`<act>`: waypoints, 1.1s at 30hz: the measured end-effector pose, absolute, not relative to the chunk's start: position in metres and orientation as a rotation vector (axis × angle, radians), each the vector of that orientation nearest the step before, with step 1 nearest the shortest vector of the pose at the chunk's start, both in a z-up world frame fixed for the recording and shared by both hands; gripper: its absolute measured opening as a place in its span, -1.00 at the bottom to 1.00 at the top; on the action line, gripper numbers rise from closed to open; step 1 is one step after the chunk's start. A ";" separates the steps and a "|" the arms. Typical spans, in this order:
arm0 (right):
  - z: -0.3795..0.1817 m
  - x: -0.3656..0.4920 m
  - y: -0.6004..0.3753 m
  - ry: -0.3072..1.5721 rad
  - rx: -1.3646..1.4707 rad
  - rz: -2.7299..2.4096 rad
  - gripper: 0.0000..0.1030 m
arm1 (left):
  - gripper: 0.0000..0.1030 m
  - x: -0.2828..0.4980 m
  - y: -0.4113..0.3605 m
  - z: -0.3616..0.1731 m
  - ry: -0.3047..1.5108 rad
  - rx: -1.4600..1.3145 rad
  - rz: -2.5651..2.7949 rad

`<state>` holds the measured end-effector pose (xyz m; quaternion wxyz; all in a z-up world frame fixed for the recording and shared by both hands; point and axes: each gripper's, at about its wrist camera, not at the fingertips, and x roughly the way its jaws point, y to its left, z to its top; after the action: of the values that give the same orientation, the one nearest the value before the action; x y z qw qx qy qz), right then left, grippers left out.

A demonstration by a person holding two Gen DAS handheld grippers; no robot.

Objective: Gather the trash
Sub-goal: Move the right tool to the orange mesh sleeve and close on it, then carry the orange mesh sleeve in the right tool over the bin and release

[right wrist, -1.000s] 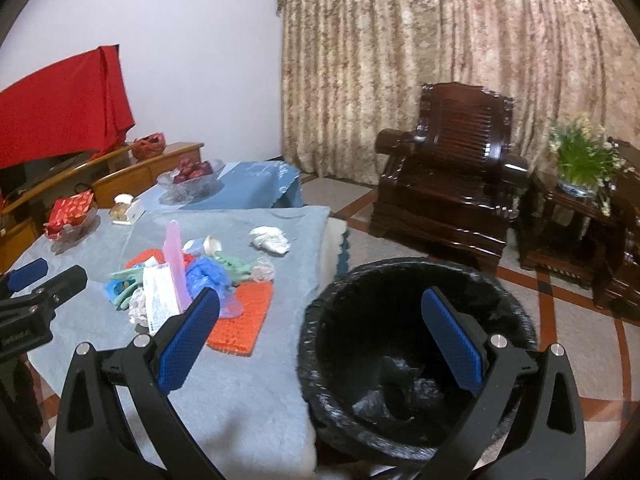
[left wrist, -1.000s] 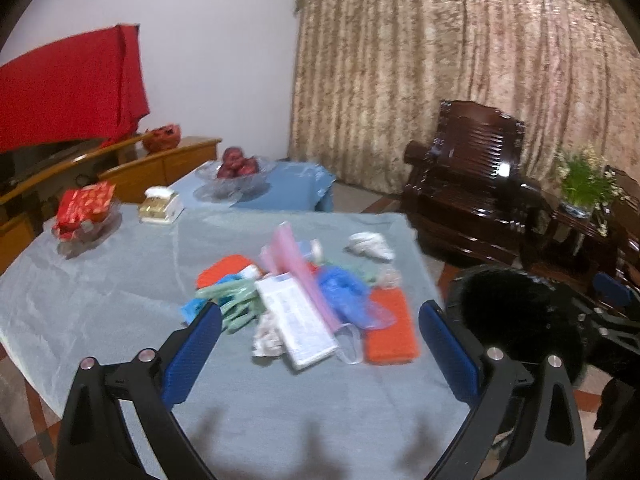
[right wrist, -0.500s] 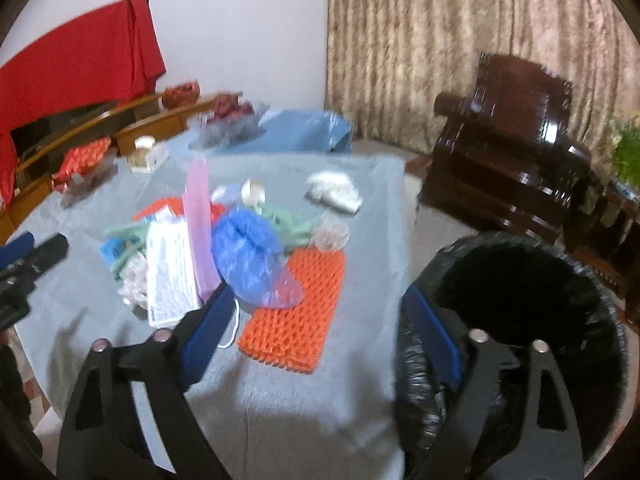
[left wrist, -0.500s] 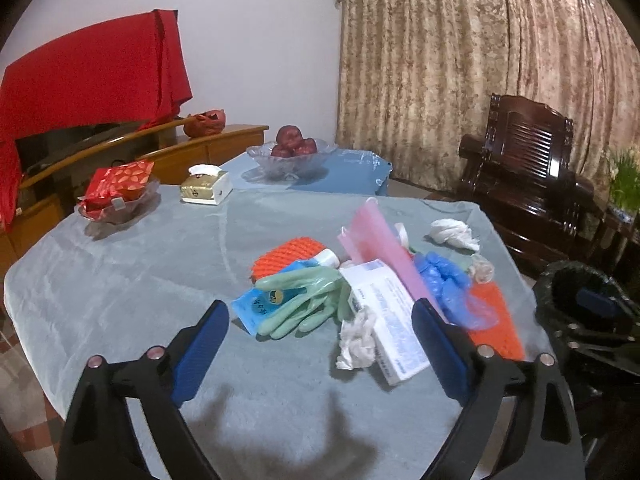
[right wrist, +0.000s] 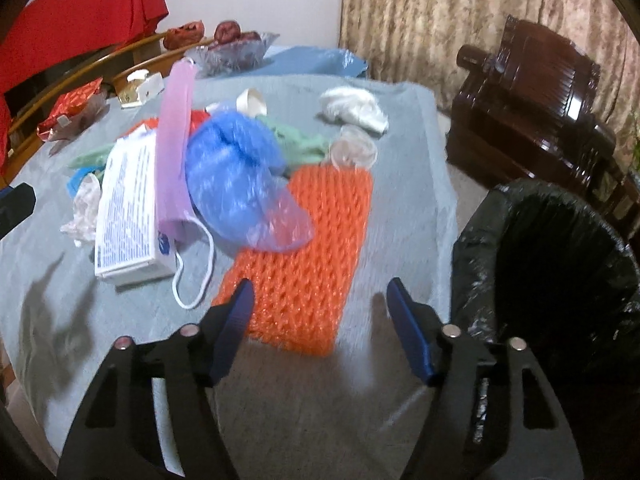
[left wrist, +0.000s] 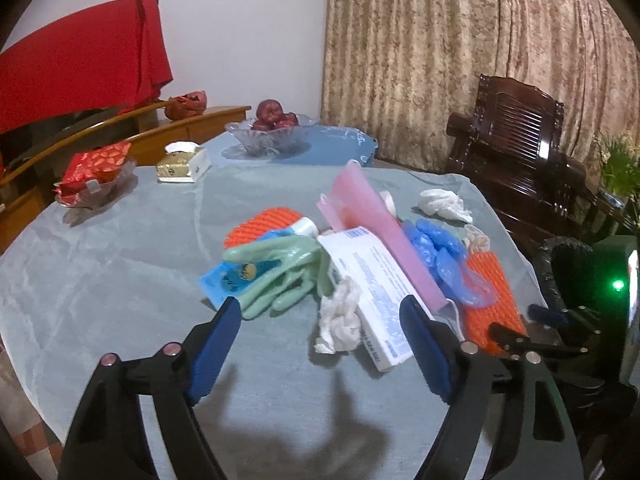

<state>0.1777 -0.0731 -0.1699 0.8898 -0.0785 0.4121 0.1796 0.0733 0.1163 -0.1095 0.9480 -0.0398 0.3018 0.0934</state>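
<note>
Right wrist view: right gripper point(right wrist: 320, 312) jaws apart, empty, poised over the near end of the orange foam net point(right wrist: 304, 248) on the table point(right wrist: 408, 128) — approach step. Left gripper point(left wrist: 320, 344) likewise spread, facing the crumpled tissue point(left wrist: 340, 316). Next: drop, pinch the net's edge, carry it to the black-lined bin point(right wrist: 560, 280) just right.

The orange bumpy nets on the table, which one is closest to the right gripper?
The long orange net lying flat by the bin-side table edge; its near end sits just ahead of the open right gripper. The other orange net is half buried behind the pile.
</note>
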 end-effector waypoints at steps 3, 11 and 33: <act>-0.170 0.177 -0.070 0.868 -0.157 0.425 -0.32 | 0.55 0.078 0.109 -0.113 0.633 -0.070 0.170; -0.157 0.172 -0.088 0.847 -0.128 0.423 -0.81 | 0.18 0.093 0.087 -0.121 0.684 -0.083 0.090; -0.149 0.169 -0.092 0.824 -0.143 0.429 -0.81 | -0.18 0.113 0.120 -0.156 0.758 -0.123 0.131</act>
<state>0.1695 -0.0915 -0.1490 0.8917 -0.0688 0.3969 0.2065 0.1132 0.1202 -0.1562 0.9252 -0.0601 0.3693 0.0638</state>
